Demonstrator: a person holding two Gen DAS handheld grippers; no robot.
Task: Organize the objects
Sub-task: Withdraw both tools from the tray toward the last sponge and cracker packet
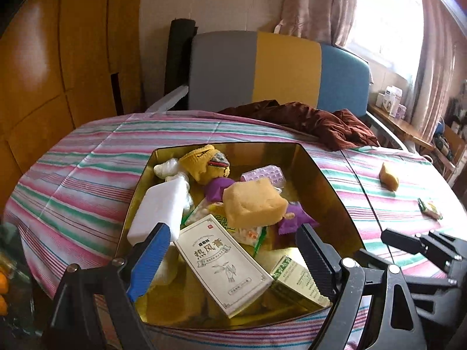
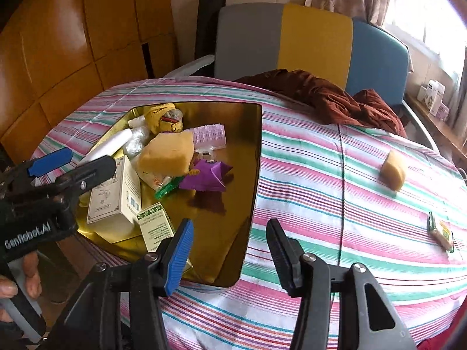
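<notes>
A gold tin tray sits on the striped tablecloth. In it lie a yellow sponge, a white bottle, a cream box, a green box, a purple packet and a pink roller. My left gripper hangs open over the tray's near end, nothing between its pads. My right gripper stands open above the tray's near right rim, empty. Another sponge piece and a small green packet lie on the cloth at the right.
A crumpled brown cloth lies at the table's far edge before a grey, yellow and blue chair back. Wooden cabinet doors stand on the left. A shelf with small boxes runs under the window. A hand holds the left gripper's handle.
</notes>
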